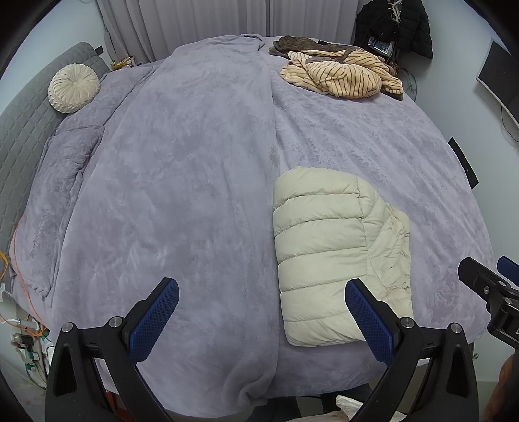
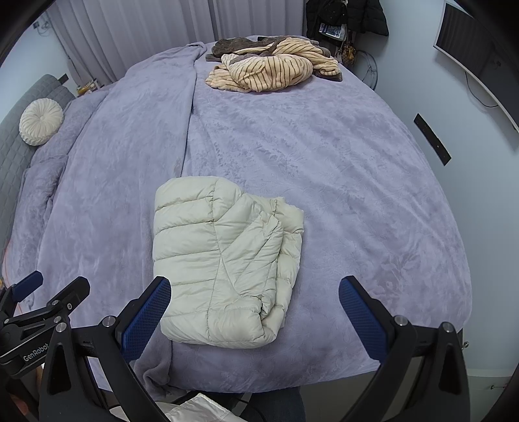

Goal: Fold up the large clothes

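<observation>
A cream quilted puffer jacket (image 1: 337,253) (image 2: 223,263) lies folded into a compact rectangle on the lilac bed cover (image 1: 181,181) (image 2: 350,181), near the bed's front edge. My left gripper (image 1: 262,311) hovers open above the cover, its right finger over the jacket's near left part. My right gripper (image 2: 254,311) is open too, above the jacket's near end, holding nothing. Each gripper shows at the edge of the other's view: the right one (image 1: 486,279) and the left one (image 2: 48,289).
A striped beige and brown garment pile (image 1: 340,71) (image 2: 272,65) lies at the bed's far end. A round cream cushion (image 1: 73,87) (image 2: 40,121) rests by the grey headboard (image 1: 22,126) on the left. A dark coat (image 1: 395,26) hangs at the back wall.
</observation>
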`<state>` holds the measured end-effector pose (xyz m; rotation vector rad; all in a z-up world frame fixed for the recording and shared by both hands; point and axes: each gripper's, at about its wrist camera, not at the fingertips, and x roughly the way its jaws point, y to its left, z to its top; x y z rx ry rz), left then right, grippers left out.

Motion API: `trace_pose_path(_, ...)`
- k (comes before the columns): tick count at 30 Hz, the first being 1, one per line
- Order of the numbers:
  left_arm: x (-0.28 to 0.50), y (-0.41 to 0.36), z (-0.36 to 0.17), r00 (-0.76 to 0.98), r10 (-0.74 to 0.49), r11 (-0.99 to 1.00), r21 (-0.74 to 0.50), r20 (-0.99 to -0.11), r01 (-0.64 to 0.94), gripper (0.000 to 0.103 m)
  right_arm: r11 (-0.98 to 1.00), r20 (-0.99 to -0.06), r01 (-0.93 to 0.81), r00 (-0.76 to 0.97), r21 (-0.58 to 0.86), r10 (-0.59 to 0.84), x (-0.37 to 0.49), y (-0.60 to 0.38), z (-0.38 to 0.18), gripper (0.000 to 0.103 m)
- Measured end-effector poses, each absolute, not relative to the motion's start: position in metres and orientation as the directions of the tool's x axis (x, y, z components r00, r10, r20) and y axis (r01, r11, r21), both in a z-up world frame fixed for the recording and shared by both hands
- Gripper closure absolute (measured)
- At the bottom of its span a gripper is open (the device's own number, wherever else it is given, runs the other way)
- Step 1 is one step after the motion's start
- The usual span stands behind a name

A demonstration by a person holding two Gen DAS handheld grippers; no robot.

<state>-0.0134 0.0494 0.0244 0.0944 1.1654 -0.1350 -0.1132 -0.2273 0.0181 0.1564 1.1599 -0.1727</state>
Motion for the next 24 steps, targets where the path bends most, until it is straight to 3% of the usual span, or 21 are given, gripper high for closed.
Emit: trace_pose_path(24,-0.0122,0.0526,0.0253,0.389,-0.047,0.987,0.017,-0.920,0.160,0.000,0.976,-0.920,0.214,0.388,0.034,-0.053,-0.1116,-0.2286,0.0184,0.000)
